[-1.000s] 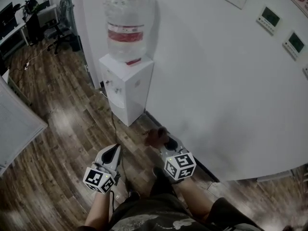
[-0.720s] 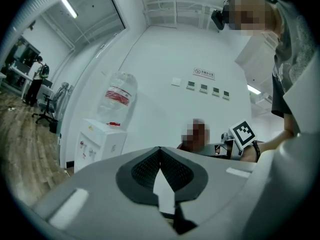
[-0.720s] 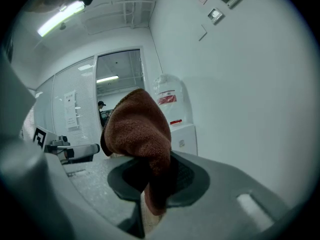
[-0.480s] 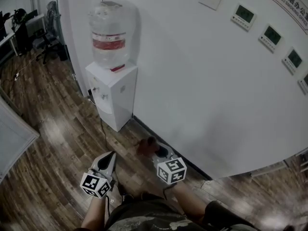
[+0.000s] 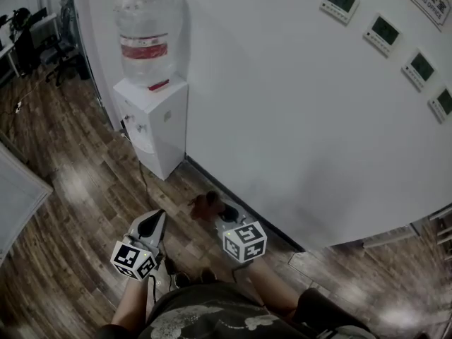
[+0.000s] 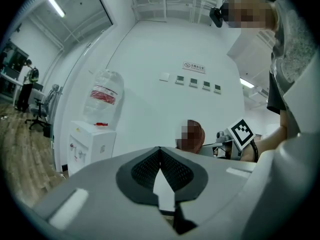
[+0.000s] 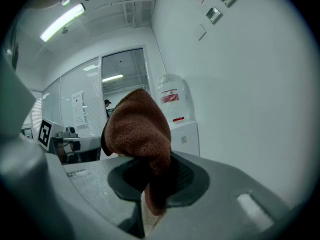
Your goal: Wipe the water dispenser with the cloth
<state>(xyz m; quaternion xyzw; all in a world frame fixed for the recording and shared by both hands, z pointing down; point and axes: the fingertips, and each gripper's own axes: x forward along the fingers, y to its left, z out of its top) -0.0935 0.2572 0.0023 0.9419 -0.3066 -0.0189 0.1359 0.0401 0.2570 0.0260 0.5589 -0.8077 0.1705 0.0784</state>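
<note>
Cloth (image 7: 137,129) bunches up, pinched in the right hand-held gripper (image 7: 152,171).

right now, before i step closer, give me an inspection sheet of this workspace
Surface: dark wooden floor, glossy.
Job's things: white water dispenser upright against the wall, bottle on top; brown cloth not touching it.
Clutter: nothing seen.
Grippers: right gripper shut on the cloth; left gripper shut, empty; both held low, apart from the dispenser.
Cables: a thin cord seems to cross the floor from the dispenser's base.
Surroundings: white wall with small panels; office chair far left.
</note>
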